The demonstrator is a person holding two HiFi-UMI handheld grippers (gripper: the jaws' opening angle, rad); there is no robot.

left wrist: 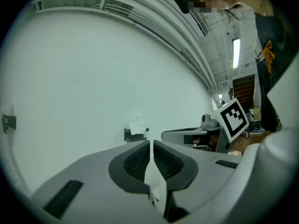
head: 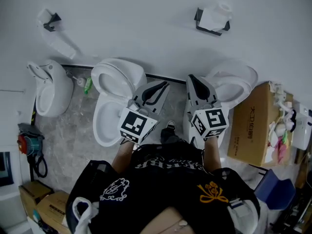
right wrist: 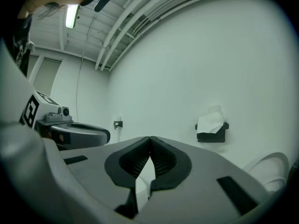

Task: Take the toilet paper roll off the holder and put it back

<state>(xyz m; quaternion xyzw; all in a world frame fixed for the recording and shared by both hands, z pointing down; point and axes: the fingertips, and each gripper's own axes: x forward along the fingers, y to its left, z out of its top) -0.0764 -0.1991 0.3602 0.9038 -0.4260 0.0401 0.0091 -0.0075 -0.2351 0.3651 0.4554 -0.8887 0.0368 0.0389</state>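
White wall (head: pixel 136 38), bathroom. Toilet paper roll (head: pixel 218 13) sits on the black holder (head: pixel 209 29), mounted high on that wall. Judged: roll is on the holder and untouched now, so either removal is not begun or the put-back is done; cannot tell which. Right gripper (right wrist: pixel 149 138), well below the holder: jaws fully together, empty. Left gripper (left wrist: pixel 151 143), below and left of the holder: jaws together bar a thin slit, holding nothing.

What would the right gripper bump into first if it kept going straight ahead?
Most likely the bare white wall. The right gripper, jaws shut and empty, aims left of the paper holder, and nothing shows in between. I can't tell how far off the wall is.
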